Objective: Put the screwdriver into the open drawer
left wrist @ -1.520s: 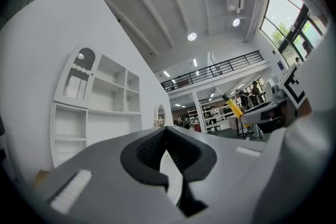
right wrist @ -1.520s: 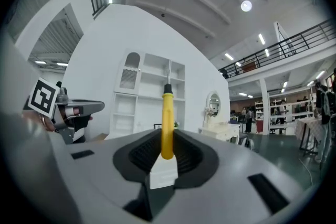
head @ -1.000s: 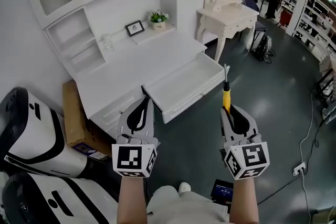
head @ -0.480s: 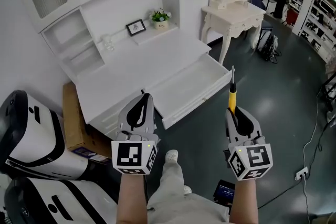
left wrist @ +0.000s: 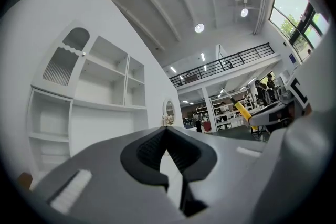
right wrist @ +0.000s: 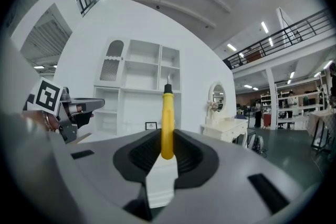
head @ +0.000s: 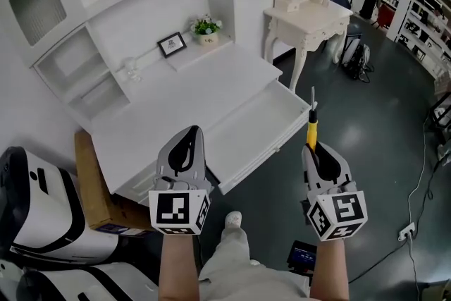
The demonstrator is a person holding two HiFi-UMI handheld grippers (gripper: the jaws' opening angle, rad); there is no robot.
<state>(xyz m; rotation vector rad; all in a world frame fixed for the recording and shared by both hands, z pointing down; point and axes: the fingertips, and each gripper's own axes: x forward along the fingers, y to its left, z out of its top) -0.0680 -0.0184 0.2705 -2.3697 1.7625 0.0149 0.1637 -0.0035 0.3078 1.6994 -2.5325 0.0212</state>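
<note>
The right gripper (head: 315, 149) grasps the yellow handle of the screwdriver (head: 312, 125), whose shaft points away, in the air by the right end of the open drawer (head: 257, 125) of the white desk (head: 176, 106). The left gripper (head: 189, 134) is clenched on nothing and hovers near the drawer's left end.

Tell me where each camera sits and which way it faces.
Head view: on the person's head, steeply down at the open drawer; forearms, left gripper and right gripper show.
Left gripper view: on the left gripper, facing the shelves past its own shut jaws.
Right gripper view: on the right gripper, facing the shelves along the clamped screwdriver.
Shared: both gripper views catch the shelves and the other gripper.
</note>
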